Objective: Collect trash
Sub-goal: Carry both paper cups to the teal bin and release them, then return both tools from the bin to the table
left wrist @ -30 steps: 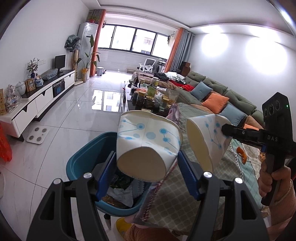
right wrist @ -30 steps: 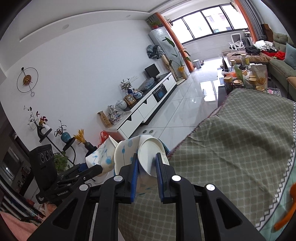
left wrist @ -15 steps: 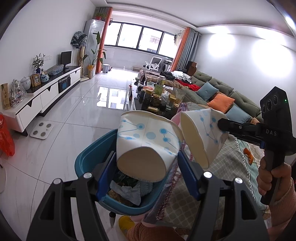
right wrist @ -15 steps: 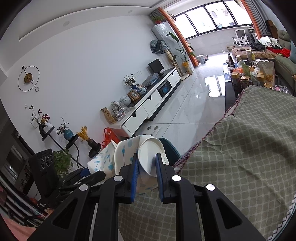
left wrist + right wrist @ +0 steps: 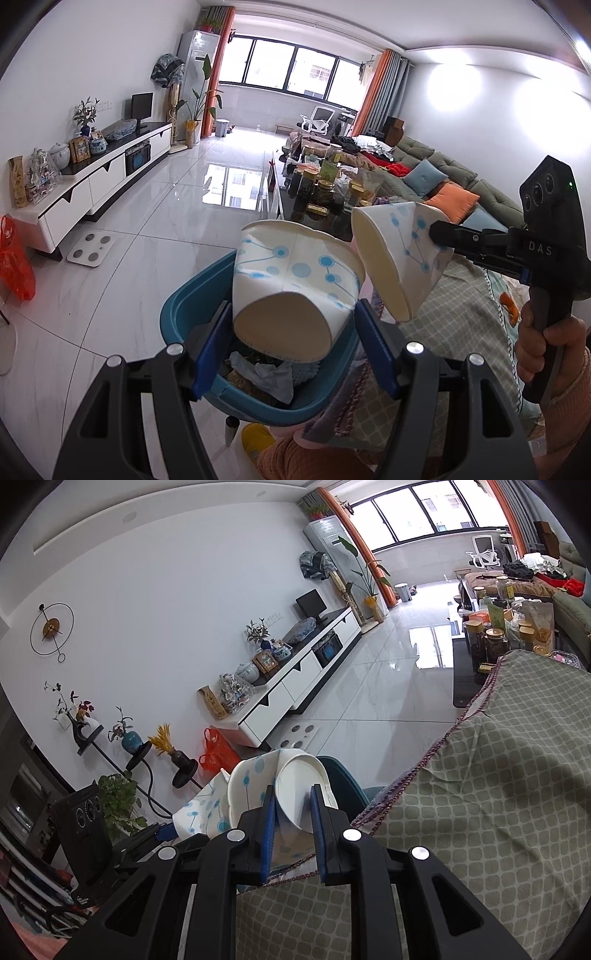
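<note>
Both my grippers have carried their cups out past the edge of the green patterned cloth [image 5: 480, 794], so more of the teal bin [image 5: 192, 306] with its crumpled trash now lies beneath them. My left gripper [image 5: 291, 347] is clamped on a squashed blue-dotted paper cup [image 5: 295, 284] above the bin, and my right gripper [image 5: 293, 834] pinches a second paper cup [image 5: 299, 786] just beside it.

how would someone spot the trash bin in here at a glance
Start at the table with the green patterned cloth; the bin stands on the tiled floor right against its edge. It is a teal plastic tub already holding crumpled trash, directly beneath the paper cup in the left hand-held gripper.
</note>
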A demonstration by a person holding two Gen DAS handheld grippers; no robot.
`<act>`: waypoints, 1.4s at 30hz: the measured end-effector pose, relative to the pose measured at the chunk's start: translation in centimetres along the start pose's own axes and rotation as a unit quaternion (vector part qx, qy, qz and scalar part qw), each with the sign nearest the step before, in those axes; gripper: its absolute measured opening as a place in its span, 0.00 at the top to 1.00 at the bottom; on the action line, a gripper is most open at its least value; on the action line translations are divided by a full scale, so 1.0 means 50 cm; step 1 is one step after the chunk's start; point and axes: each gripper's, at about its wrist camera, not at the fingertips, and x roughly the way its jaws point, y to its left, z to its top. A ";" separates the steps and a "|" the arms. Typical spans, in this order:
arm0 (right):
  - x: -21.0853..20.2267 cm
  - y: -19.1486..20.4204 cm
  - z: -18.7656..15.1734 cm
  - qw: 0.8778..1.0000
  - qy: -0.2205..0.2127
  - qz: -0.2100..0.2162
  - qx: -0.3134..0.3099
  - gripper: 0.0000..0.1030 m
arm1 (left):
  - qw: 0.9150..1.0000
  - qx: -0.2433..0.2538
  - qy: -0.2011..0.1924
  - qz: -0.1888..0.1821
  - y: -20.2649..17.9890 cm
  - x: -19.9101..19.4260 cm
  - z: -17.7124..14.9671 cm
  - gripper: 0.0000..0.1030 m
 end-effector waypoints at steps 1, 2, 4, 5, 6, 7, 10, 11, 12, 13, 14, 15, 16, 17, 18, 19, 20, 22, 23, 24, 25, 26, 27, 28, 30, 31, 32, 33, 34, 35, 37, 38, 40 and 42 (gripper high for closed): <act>0.003 0.001 0.000 1.000 0.001 -0.001 0.000 0.82 | 1.000 -0.001 0.001 0.002 0.000 0.002 0.000 0.35; 0.006 0.002 0.001 1.000 0.002 -0.002 0.000 0.82 | 1.000 -0.002 0.002 0.002 0.000 0.003 0.002 0.35; 0.015 0.004 0.002 1.000 0.006 -0.005 -0.001 0.82 | 1.000 -0.004 0.003 0.005 0.000 0.004 0.000 0.35; 0.019 0.005 0.003 1.000 0.008 -0.007 -0.001 0.82 | 1.000 -0.004 0.004 0.007 0.001 0.005 0.000 0.35; 0.024 0.007 0.003 1.000 0.009 -0.010 -0.001 0.82 | 1.000 -0.005 0.006 0.009 0.001 0.007 0.000 0.35; 0.030 0.008 0.004 1.000 0.012 -0.012 -0.001 0.82 | 1.000 -0.006 0.007 0.011 0.002 0.008 0.001 0.35; 0.045 0.008 0.003 1.000 0.019 -0.019 0.000 0.82 | 1.000 -0.007 0.011 0.017 0.000 0.013 -0.002 0.35; 0.049 0.011 0.004 1.000 0.021 -0.021 0.000 0.82 | 1.000 -0.008 0.013 0.017 0.002 0.015 -0.002 0.35; 0.055 0.012 0.003 0.999 0.023 -0.025 -0.001 0.82 | 1.000 -0.008 0.013 0.017 0.001 0.016 -0.002 0.35; 0.059 0.012 0.003 0.999 0.024 -0.027 -0.001 0.82 | 1.000 -0.008 0.015 0.019 0.002 0.019 -0.003 0.35; 0.063 0.012 0.003 0.999 0.026 -0.028 -0.001 0.82 | 1.000 -0.009 0.017 0.021 0.003 0.022 -0.005 0.35; 0.067 0.011 0.002 0.999 0.028 -0.030 -0.001 0.82 | 1.000 -0.010 0.019 0.022 0.005 0.025 -0.006 0.35; 0.072 0.012 0.002 0.999 0.030 -0.034 -0.002 0.82 | 0.999 -0.011 0.021 0.023 0.004 0.028 -0.005 0.35; 0.076 0.011 0.002 0.999 0.032 -0.036 -0.002 0.82 | 0.999 -0.012 0.023 0.024 0.007 0.031 -0.006 0.35; 0.082 0.011 0.001 0.999 0.034 -0.039 -0.002 0.82 | 0.999 -0.012 0.025 0.025 0.008 0.033 -0.006 0.35; 0.086 0.010 0.001 0.998 0.037 -0.041 -0.001 0.82 | 0.999 -0.012 0.027 0.025 0.008 0.037 -0.004 0.35; 0.088 0.007 -0.001 0.998 0.038 -0.042 0.000 0.82 | 0.999 -0.011 0.028 0.027 0.006 0.039 -0.005 0.35; 0.096 0.007 -0.002 0.998 0.042 -0.047 0.001 0.82 | 0.999 -0.009 0.031 0.032 0.007 0.045 -0.007 0.35; 0.100 0.005 -0.003 0.998 0.044 -0.048 0.002 0.82 | 0.999 -0.009 0.033 0.033 0.006 0.049 -0.007 0.35; 0.103 0.004 -0.003 0.998 0.046 -0.049 0.003 0.82 | 0.999 -0.010 0.034 0.034 0.008 0.052 -0.007 0.35; 0.107 0.005 -0.004 0.998 0.047 -0.050 0.003 0.81 | 0.999 -0.011 0.035 0.035 0.009 0.056 -0.007 0.35; 0.109 0.005 -0.003 0.998 0.048 -0.051 0.003 0.81 | 0.999 -0.012 0.037 0.036 0.011 0.059 -0.006 0.34; 0.113 0.007 -0.005 0.997 0.050 -0.052 0.004 0.81 | 0.998 -0.014 0.039 0.037 0.012 0.063 -0.007 0.34; 0.115 0.007 -0.005 0.997 0.051 -0.052 0.004 0.81 | 0.998 -0.014 0.041 0.037 0.015 0.066 -0.008 0.34; 0.121 0.008 -0.006 0.997 0.054 -0.052 0.005 0.81 | 0.998 -0.016 0.044 0.039 0.014 0.072 -0.010 0.34; 0.123 0.009 -0.006 0.997 0.055 -0.052 0.006 0.81 | 0.998 -0.017 0.046 0.038 0.014 0.077 -0.010 0.35; 0.125 0.010 -0.007 0.997 0.056 -0.051 0.006 0.81 | 0.998 -0.017 0.047 0.039 0.015 0.079 -0.010 0.35; 0.127 0.008 -0.008 0.997 0.057 -0.052 0.005 0.81 | 0.998 -0.018 0.047 0.039 0.015 0.081 -0.010 0.35; 0.127 0.007 -0.009 0.997 0.058 -0.051 0.006 0.81 | 0.998 -0.019 0.048 0.038 0.016 0.085 -0.011 0.35; 0.127 0.005 -0.009 0.997 0.059 -0.050 0.007 0.81 | 0.998 -0.020 0.050 0.039 0.017 0.089 -0.009 0.34; 0.127 0.003 -0.010 0.997 0.059 -0.049 0.008 0.81 | 0.998 -0.022 0.052 0.038 0.018 0.092 -0.010 0.34; 0.125 0.002 -0.010 0.997 0.058 -0.048 0.009 0.81 | 0.998 -0.022 0.052 0.038 0.017 0.094 -0.011 0.34; 0.120 0.003 -0.012 0.997 0.056 -0.045 0.010 0.80 | 0.998 -0.023 0.050 0.035 0.017 0.092 -0.013 0.34; 0.113 0.000 -0.013 0.998 0.054 -0.043 0.010 0.80 | 0.998 -0.020 0.043 0.031 0.014 0.083 -0.012 0.34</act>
